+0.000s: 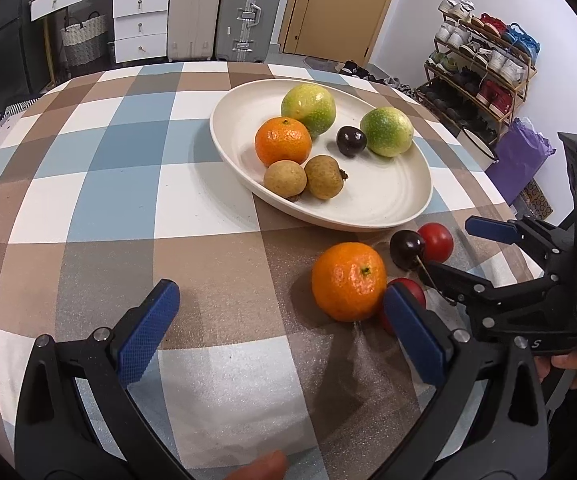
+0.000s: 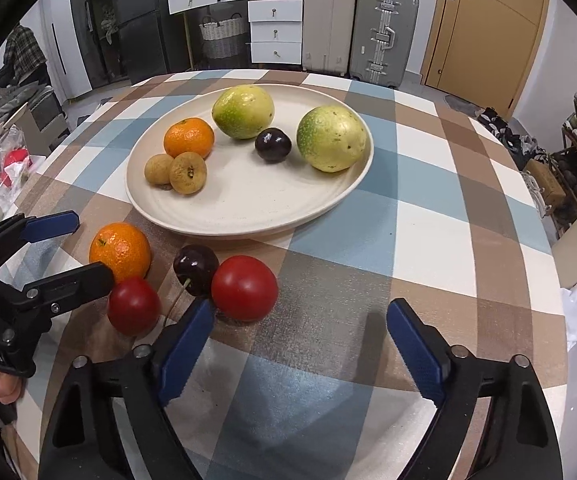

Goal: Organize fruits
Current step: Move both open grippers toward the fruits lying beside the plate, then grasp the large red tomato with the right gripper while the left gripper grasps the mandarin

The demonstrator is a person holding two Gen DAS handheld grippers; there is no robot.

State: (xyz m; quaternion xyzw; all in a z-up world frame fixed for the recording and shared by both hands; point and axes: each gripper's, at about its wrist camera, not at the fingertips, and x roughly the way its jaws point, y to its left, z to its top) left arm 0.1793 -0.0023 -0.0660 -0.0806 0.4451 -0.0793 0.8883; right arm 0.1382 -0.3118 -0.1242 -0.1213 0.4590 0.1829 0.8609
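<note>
A cream plate holds two green fruits, an orange, a dark cherry and two brown longans. On the cloth in front of it lie a loose orange, a dark cherry with a stem and two red tomatoes. My left gripper is open and empty, its right finger beside the loose orange. My right gripper is open and empty, its left finger just in front of the bigger tomato.
The round table has a checked blue, brown and white cloth. Behind it stand white drawers, two suitcases and a door. A shoe rack stands to the right.
</note>
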